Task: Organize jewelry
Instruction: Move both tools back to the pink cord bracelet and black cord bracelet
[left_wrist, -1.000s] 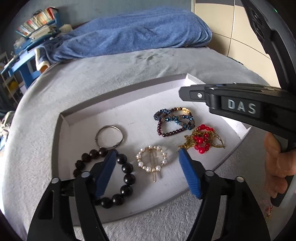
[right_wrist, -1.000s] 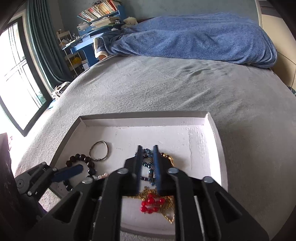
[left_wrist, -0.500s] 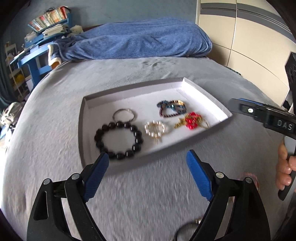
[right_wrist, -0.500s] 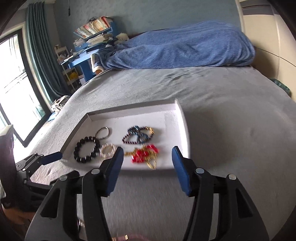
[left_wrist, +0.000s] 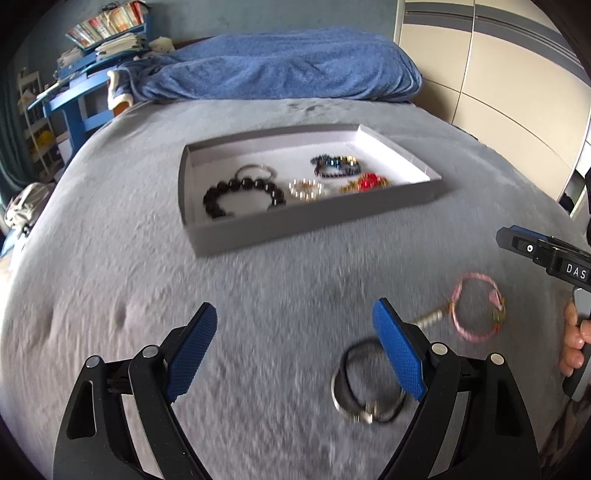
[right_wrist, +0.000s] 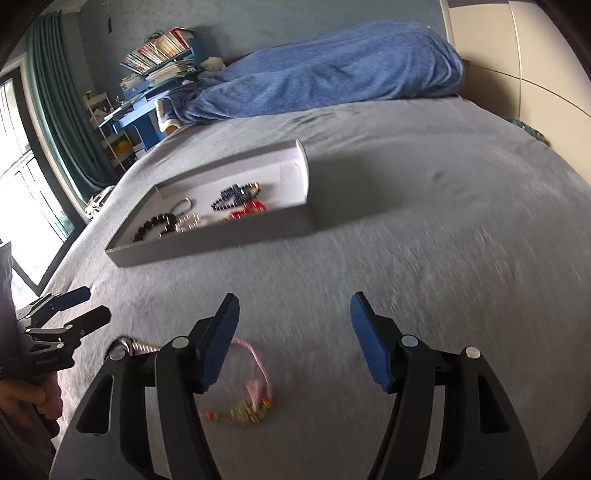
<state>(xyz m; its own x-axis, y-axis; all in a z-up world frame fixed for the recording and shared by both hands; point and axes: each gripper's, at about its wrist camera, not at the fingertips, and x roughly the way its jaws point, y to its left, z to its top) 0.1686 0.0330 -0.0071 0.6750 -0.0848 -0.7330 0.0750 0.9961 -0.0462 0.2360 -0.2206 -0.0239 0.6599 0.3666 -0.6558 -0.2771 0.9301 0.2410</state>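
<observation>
Five pieces already lie in the grey tray (left_wrist: 314, 218), well ahead of both grippers: a black bead bracelet (left_wrist: 240, 195), a silver ring (left_wrist: 256, 170), a pearl clip (left_wrist: 306, 189), a dark blue bracelet (left_wrist: 336, 165) and a red-and-gold piece (left_wrist: 367, 182). Still loose on the bed (left_wrist: 110, 258): a pink bracelet (left_wrist: 476, 310) ahead-right of the left gripper (left_wrist: 295, 354), and a black cord bracelet (left_wrist: 369, 387) under its right finger. The left gripper is wide and empty. The right gripper (right_wrist: 291, 343), jaws just opening, is empty, with the pink bracelet just below its left finger. Its body reads "DAS".
</observation>
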